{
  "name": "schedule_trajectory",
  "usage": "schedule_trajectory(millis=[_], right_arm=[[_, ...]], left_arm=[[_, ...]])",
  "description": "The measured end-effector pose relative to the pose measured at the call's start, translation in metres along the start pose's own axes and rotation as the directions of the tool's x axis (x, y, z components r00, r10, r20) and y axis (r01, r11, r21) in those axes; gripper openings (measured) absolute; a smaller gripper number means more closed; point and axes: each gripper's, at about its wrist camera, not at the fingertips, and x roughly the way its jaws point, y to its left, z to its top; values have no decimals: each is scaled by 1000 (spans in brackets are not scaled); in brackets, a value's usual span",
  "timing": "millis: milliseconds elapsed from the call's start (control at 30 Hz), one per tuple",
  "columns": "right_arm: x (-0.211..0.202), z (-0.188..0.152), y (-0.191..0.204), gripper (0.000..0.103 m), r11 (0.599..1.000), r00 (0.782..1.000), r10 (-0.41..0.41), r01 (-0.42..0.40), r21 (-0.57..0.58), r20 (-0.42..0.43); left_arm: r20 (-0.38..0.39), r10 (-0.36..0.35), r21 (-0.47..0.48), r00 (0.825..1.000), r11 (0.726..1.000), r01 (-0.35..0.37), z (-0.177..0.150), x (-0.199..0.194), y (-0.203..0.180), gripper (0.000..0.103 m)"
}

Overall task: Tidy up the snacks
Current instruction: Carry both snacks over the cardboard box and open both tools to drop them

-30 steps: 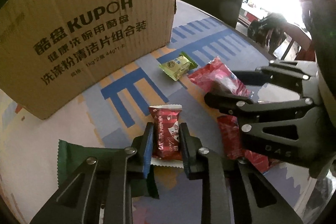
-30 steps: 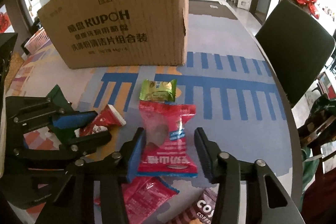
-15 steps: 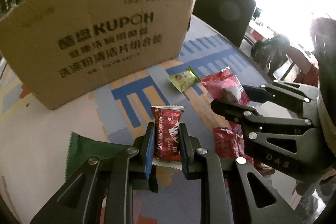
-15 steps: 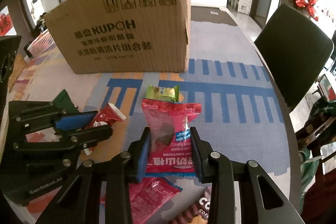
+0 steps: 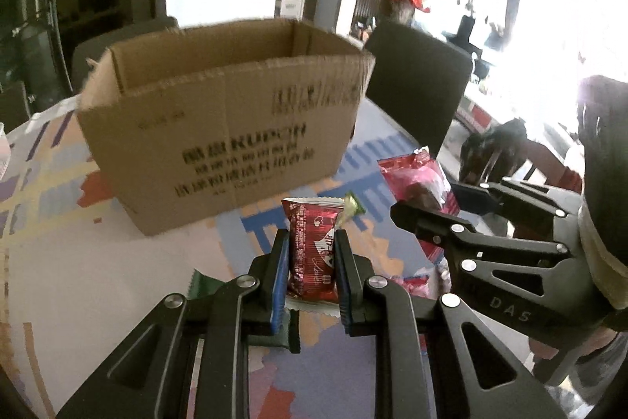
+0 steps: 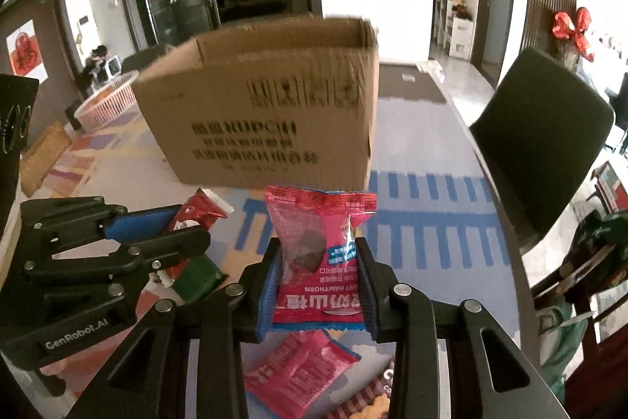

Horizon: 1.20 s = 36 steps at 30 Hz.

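While both grippers are hanging in front of the open cardboard box [image 5: 219,128], each is already carrying one snack: the left gripper [image 5: 310,262] is clamping a dark red wrapped snack [image 5: 312,254] between its fingers, and the right gripper [image 6: 318,273] is pinching a pink hawthorn packet [image 6: 320,258] the same way, both packets standing upright and clear of the table [image 6: 424,222]. Neither packet is over the box mouth; the box is sitting further back on the patterned table, and the part of its inside that is showing looks bare, though the bottom is hidden, so I cannot tell whether anything is lying in it. The sorting appears to be in an early or middle stretch: a second pink packet [image 6: 298,368], a green wrapper [image 6: 198,279], a small green-yellow candy [image 5: 353,209] and a coffee-coloured pack [image 6: 376,399] are lying loose on the table near the grippers, waiting for collection after these two.
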Motion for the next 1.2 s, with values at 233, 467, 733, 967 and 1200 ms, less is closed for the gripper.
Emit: schedule_trajectory(millis=[233,467,733,967,1200], right_arm=[[-25,21,9,36,1000,996,16,-15,-13,92],[-44,48,18,36,999,984,34,-28,-33,178],[-53,83,25,36,998,971,42,-31,-47,236],[-43,109,28,36,997,968,63,-48,-66,242],[-25,133,23,36,996,973,32,-13,-84,230]], left_arm=[[97,32,3,995,999,-33,20,-33,4,22],[175,53,-13,983,999,-51,41,-58,13,22],[235,101,-36,967,995,-95,68,-71,30,22],[242,134,-50,961,991,-126,84,-65,44,22],[221,170,-78,960,985,-156,99,-49,63,22]])
